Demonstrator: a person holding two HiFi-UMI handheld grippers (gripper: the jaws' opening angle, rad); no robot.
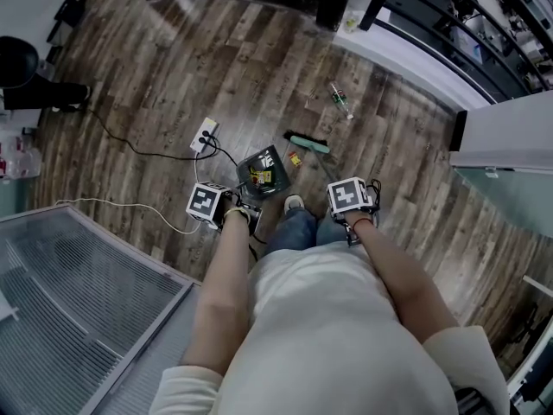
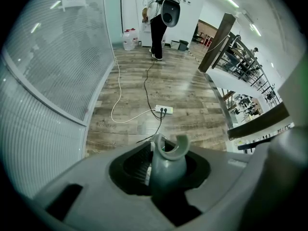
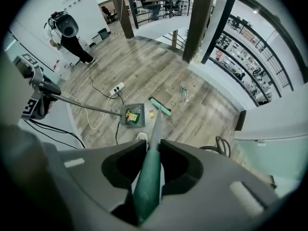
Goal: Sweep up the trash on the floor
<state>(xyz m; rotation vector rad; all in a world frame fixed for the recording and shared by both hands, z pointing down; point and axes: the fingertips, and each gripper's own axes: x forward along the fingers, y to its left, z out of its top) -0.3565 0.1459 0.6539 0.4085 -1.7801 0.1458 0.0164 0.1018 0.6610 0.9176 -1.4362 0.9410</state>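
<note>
My left gripper (image 2: 166,170) is shut on the grey dustpan handle (image 2: 167,153), whose hooked top sticks up between the jaws. My right gripper (image 3: 147,165) is shut on the green broom handle (image 3: 148,182). In the head view the left gripper (image 1: 216,206) and right gripper (image 1: 352,199) sit either side of my legs. The dark dustpan (image 1: 263,171) stands on the wood floor with colourful trash inside. The green broom head (image 1: 308,143) rests just right of it, and a small red and yellow scrap (image 1: 295,158) lies between them. A plastic bottle (image 1: 340,99) lies farther off.
A white power strip (image 1: 205,134) with black and white cables lies left of the dustpan. A ribbed glass panel (image 1: 69,309) stands at the lower left, a white wall (image 1: 505,132) and railing at the right. A person (image 3: 72,40) stands far off.
</note>
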